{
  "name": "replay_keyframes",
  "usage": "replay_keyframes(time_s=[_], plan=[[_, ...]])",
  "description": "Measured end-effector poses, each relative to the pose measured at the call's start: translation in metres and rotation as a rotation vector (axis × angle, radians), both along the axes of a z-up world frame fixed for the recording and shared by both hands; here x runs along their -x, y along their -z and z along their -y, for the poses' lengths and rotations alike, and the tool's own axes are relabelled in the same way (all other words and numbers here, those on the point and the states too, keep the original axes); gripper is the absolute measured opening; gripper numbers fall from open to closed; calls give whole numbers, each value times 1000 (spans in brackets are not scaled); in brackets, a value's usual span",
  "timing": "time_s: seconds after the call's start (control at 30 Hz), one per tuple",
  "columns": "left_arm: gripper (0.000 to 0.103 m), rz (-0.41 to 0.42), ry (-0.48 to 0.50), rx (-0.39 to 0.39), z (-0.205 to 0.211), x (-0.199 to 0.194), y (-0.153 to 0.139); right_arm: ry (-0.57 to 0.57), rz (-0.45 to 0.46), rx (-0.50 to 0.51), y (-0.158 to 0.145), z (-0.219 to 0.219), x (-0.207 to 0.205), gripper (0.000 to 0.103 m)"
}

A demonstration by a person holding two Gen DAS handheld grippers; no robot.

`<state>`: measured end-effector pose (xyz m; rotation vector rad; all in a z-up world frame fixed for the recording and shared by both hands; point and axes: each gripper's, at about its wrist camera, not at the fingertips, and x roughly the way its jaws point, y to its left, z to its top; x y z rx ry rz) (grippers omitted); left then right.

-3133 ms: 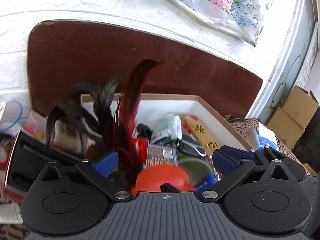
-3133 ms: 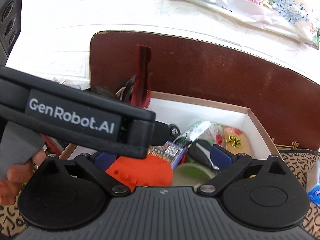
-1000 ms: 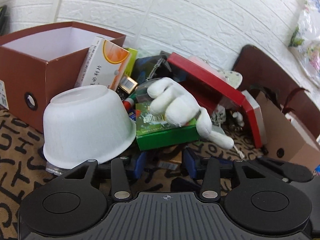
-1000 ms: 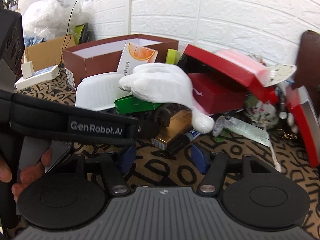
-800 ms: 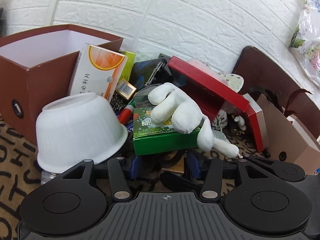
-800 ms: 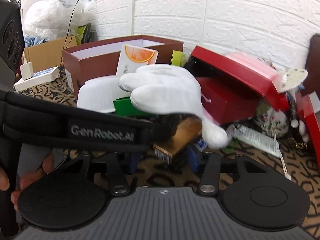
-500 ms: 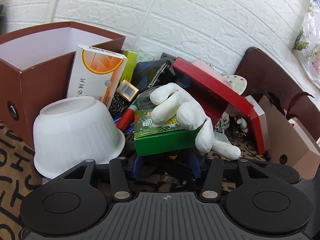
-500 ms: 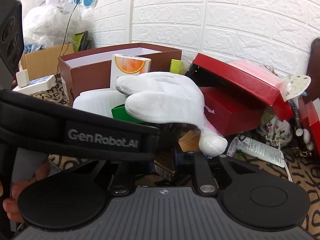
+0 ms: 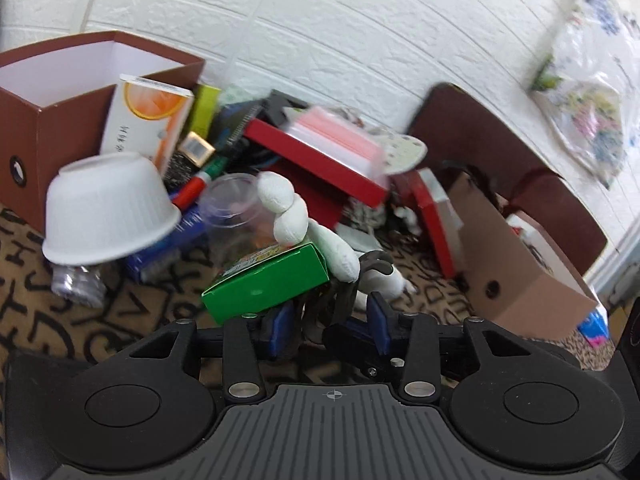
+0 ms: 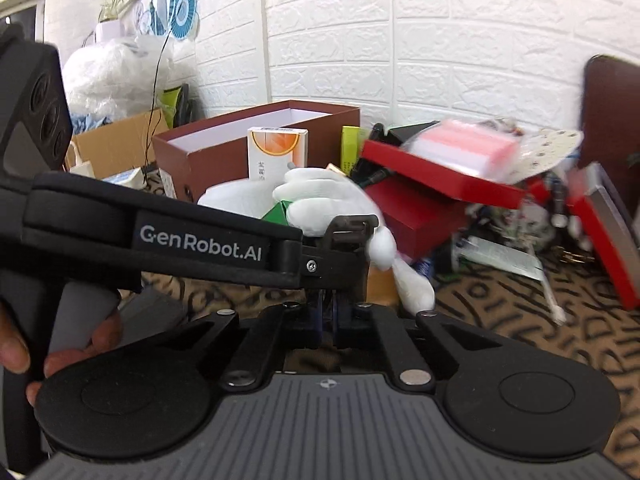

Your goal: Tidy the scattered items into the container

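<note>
a green box (image 9: 267,282) lies tilted just ahead of the left tongs' left pad, with a white stuffed glove (image 9: 308,229) draped over its far corner. an open tan cardboard container (image 9: 520,276) sits off to their right, on the patterned cloth.

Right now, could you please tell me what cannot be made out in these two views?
- Left hand-held gripper: what it pinches, hidden under the green box, left wrist view.
- Right hand-held gripper: its grip, masked by the left unit, right wrist view.
- Red box: motion-blurred.
</note>
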<state>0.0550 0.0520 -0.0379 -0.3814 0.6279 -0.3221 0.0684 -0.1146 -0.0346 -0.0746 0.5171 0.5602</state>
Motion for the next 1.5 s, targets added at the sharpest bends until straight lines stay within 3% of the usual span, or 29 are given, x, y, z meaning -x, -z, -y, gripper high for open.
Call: replay_keyframes(time_s=[0.17, 0.23, 0.5, 0.6, 0.7, 0.77, 0.83, 1.0, 1.07, 1.1, 1.4, 1.5], plan=[[53, -32, 73, 38, 25, 23, 2, 47, -40, -27, -3, 31, 31, 5], [61, -32, 116, 26, 41, 31, 2, 73, -41, -29, -4, 45, 46, 5], [66, -60, 241, -39, 90, 50, 13, 264, -73, -49, 7, 110, 88, 5], [77, -69, 216, -69, 90, 55, 18, 293, -71, -63, 10, 120, 94, 8], [78, -79, 182, -90, 82, 58, 19, 287, -62, -76, 10, 120, 93, 8], [80, -91, 154, -89, 76, 59, 19, 270, -61, -81, 11, 116, 90, 17], [82, -99, 126, -88, 71, 59, 20, 261, -50, -74, 13, 112, 89, 42], [79, -130, 100, -61, 63, 53, 22, 230, -48, -34, 17, 106, 79, 45], [78, -131, 101, -50, 64, 52, 22, 209, -64, -35, 19, 107, 72, 54], [76, -133, 101, -48, 64, 51, 22, 193, -68, -34, 20, 107, 70, 64], [77, -128, 73, -26, 59, 48, 18, 125, -69, 4, 26, 101, 55, 64], [76, -142, 65, -16, 57, 46, 18, 96, -100, 8, 28, 99, 57, 60]])
